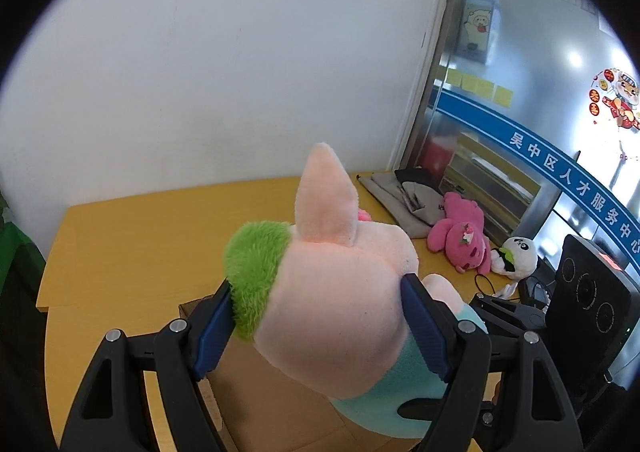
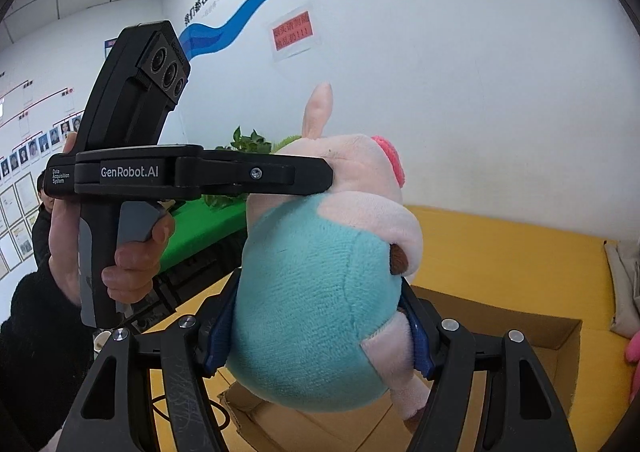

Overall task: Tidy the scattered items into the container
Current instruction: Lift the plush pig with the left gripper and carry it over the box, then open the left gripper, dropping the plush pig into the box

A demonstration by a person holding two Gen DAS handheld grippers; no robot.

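Note:
A pink pig plush (image 1: 340, 316) with green hair and a teal body is held in the air by both grippers. My left gripper (image 1: 320, 328) is shut on its head. My right gripper (image 2: 320, 336) is shut on its teal belly (image 2: 304, 300). The left gripper's finger also shows in the right wrist view (image 2: 256, 174), pressed against the pig's head. An open cardboard box (image 2: 520, 336) lies on the yellow table right below the pig. A magenta plush (image 1: 460, 236) and a white plush (image 1: 516, 256) lie on the table at the right.
The yellow table (image 1: 132, 236) stands against a white wall. Folded grey and black cloth (image 1: 400, 192) lies at the table's back right. A glass partition stands at the right. A green-covered surface with a plant (image 2: 208, 220) is at the table's left end.

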